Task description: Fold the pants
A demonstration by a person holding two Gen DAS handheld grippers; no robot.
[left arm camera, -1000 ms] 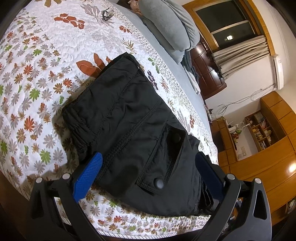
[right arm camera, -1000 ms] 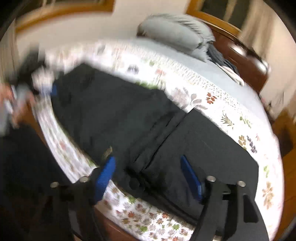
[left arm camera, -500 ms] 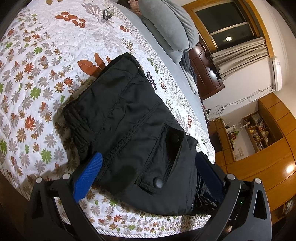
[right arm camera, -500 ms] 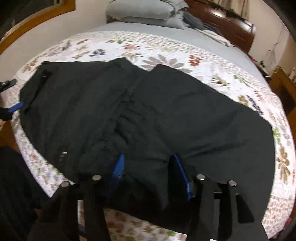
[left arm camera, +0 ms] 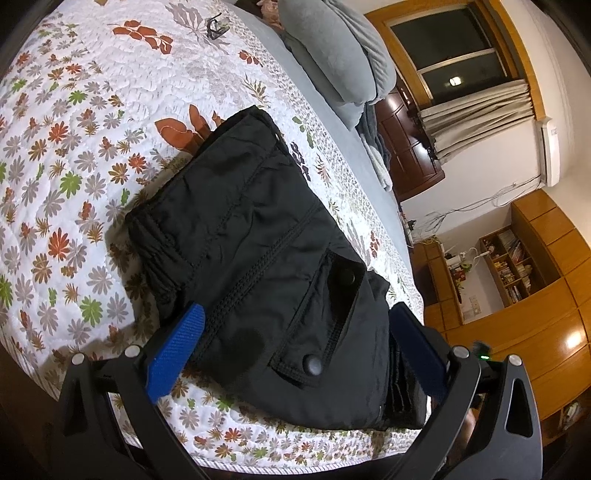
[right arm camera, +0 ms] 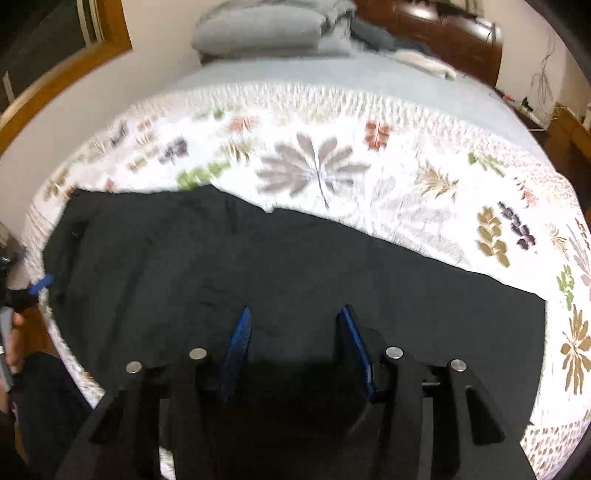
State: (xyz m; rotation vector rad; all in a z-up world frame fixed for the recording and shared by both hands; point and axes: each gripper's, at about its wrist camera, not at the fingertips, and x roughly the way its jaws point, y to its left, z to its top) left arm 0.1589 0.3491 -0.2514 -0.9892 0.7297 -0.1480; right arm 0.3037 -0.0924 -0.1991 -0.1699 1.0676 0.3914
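Black cargo pants (left arm camera: 266,251) lie flat on a floral quilt (left arm camera: 74,155) near the bed's front edge. In the left wrist view the waistband end and a snap pocket (left arm camera: 332,317) face me. My left gripper (left arm camera: 295,332) is open, its blue fingers (left arm camera: 177,347) straddling the waist end just above the cloth. In the right wrist view the pants (right arm camera: 258,266) stretch across the bed. My right gripper (right arm camera: 293,332) has its blue fingers (right arm camera: 240,336) partly closed over black cloth at the near edge; whether they pinch it is unclear.
Grey pillows (left arm camera: 340,51) lie at the head of the bed. A small dark object (left arm camera: 218,26) rests on the quilt far from the pants. Wooden cabinets and shelves (left arm camera: 517,266) stand beyond the bed. The left gripper shows at the far left of the right wrist view (right arm camera: 40,282).
My right gripper has moved in low over the pants' near edge and its fingers have narrowed. My left gripper has stayed over the waist end, still open.
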